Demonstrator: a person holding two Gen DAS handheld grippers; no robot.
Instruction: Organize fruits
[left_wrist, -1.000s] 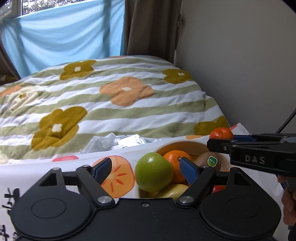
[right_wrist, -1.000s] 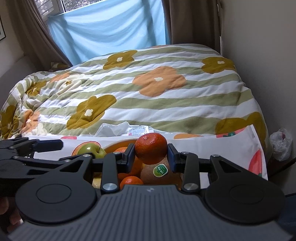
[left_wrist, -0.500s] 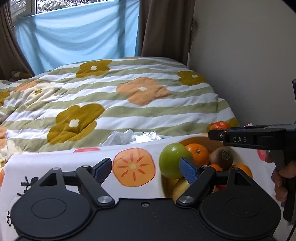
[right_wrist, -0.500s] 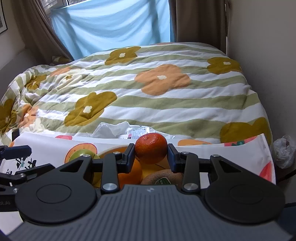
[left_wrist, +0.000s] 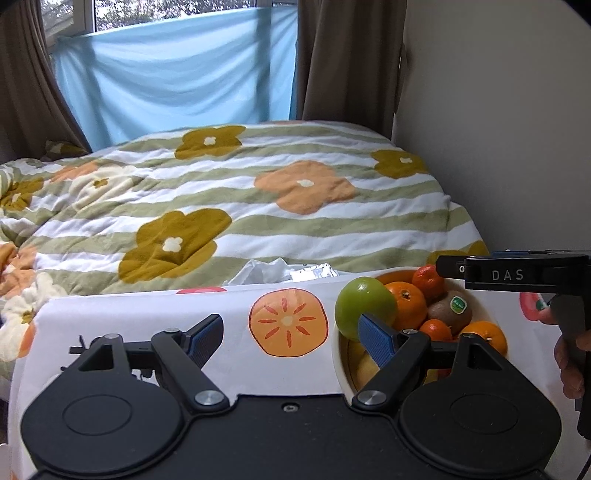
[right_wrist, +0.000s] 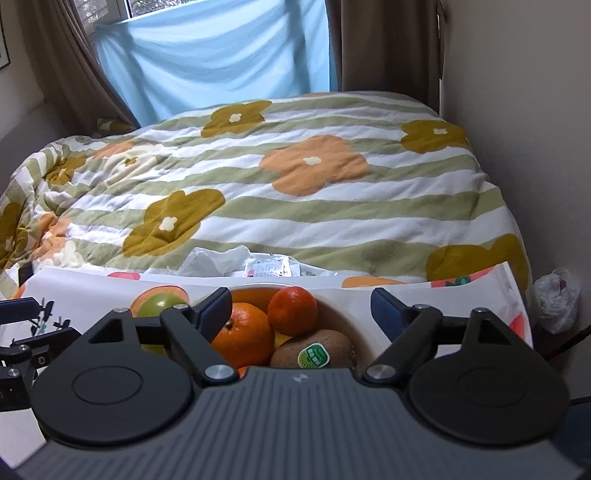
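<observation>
A white bowl (right_wrist: 341, 308) on the fruit-print tablecloth (left_wrist: 236, 354) holds a pile of fruit. A small tangerine (right_wrist: 293, 310) rests on top of it, beside a bigger orange (right_wrist: 242, 334) and a stickered kiwi (right_wrist: 314, 349). My right gripper (right_wrist: 301, 299) hangs over the bowl with its jaws opening wide; the tangerine lies between them, untouched. From the left wrist view the right gripper (left_wrist: 448, 266) reaches in from the right above the fruit. A green apple (left_wrist: 364, 308) sits at the bowl's left edge. My left gripper (left_wrist: 291, 332) is open over bare cloth, its right finger in front of the apple.
Beyond the table's far edge lies a bed with a striped flower quilt (left_wrist: 258, 206). Crumpled tissue and wrappers (right_wrist: 236, 262) lie between the two. A wall (left_wrist: 498, 129) rises on the right, with a plastic bag (right_wrist: 557, 299) low beside it. A hand (left_wrist: 569, 354) holds the right gripper's handle.
The right gripper's jaws have spread apart and let go of the tangerine, which now lies in the bowl. The left gripper has shifted left, so the apple is no longer between its fingers.
</observation>
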